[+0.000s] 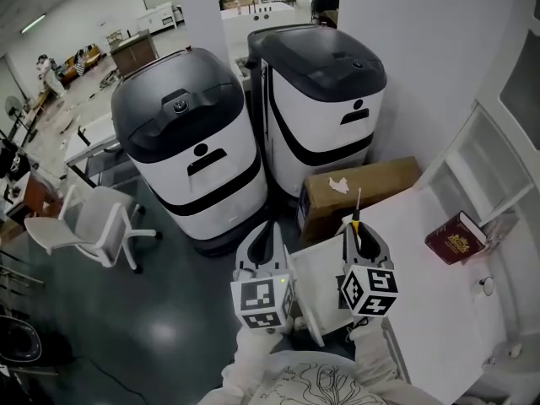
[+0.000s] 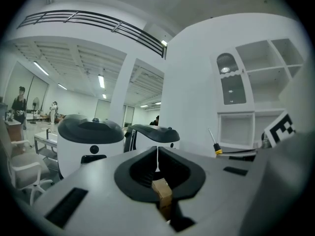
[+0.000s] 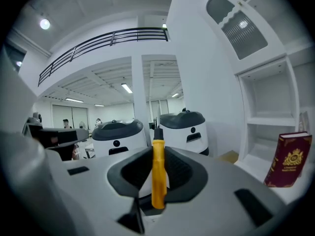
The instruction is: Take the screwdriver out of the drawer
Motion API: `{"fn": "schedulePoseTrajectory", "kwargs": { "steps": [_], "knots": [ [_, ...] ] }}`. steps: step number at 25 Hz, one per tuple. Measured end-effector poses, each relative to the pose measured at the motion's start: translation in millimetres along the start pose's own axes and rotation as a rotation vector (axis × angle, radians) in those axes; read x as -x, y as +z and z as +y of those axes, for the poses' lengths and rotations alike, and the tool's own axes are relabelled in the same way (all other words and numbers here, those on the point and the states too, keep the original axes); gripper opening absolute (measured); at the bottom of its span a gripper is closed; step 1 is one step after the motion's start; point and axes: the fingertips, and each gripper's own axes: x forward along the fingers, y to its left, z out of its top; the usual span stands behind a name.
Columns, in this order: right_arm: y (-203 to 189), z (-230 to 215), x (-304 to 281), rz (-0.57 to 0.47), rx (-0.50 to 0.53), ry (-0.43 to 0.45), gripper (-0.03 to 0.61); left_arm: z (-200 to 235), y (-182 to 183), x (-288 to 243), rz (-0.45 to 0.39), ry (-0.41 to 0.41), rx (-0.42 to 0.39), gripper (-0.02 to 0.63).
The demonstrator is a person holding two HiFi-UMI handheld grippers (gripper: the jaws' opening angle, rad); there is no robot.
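Observation:
A screwdriver [image 1: 355, 219] with a yellow handle [image 3: 158, 173] and a thin metal shaft stands upright between the jaws of my right gripper [image 3: 158, 151], which is shut on the handle. In the head view the right gripper [image 1: 358, 239] is held up over the left edge of the white desk [image 1: 439, 302]. My left gripper [image 1: 267, 236] is beside it on the left, jaws together with nothing held; its view shows the tips meeting [image 2: 157, 152] and the screwdriver [image 2: 214, 144] off to the right. A white open drawer [image 1: 314, 278] shows between and below the two grippers, mostly hidden.
Two large white-and-black machines [image 1: 190, 146] [image 1: 325, 99] stand on the floor ahead. A cardboard box [image 1: 363, 191] sits against the desk's far end. A dark red book [image 1: 456, 237] lies on the desk by the white shelf unit [image 1: 485, 163]. A white office chair [image 1: 89, 222] is at left.

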Motion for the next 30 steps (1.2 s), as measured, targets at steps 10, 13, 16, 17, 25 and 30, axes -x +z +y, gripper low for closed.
{"fn": "schedulePoseTrajectory", "kwargs": {
  "steps": [10, 13, 16, 17, 25, 30],
  "knots": [
    [35.2, 13.6, 7.8, -0.094, 0.007, 0.028, 0.071, 5.1, 28.2, 11.0, -0.064, 0.022, -0.018, 0.011],
    [39.6, 17.2, 9.8, -0.107, 0.006, 0.036, 0.071, 6.2, 32.2, 14.3, -0.074, 0.026, -0.023, 0.009],
    [40.0, 21.5, 11.3, -0.110, 0.009, 0.043, 0.071, 7.9, 33.4, 17.4, -0.076, 0.030, -0.024, 0.011],
    [40.0, 22.8, 11.8, -0.111, 0.010, 0.044, 0.072, 8.6, 33.2, 18.3, -0.075, 0.032, -0.023, 0.009],
    [40.9, 26.5, 15.1, -0.120, 0.015, 0.044, 0.071, 9.6, 31.7, 21.4, -0.076, 0.031, -0.022, 0.009],
    [39.4, 25.7, 14.8, -0.116, 0.014, 0.041, 0.072, 9.7, 30.9, 20.0, -0.074, 0.029, -0.022, 0.009]
  ]
}}
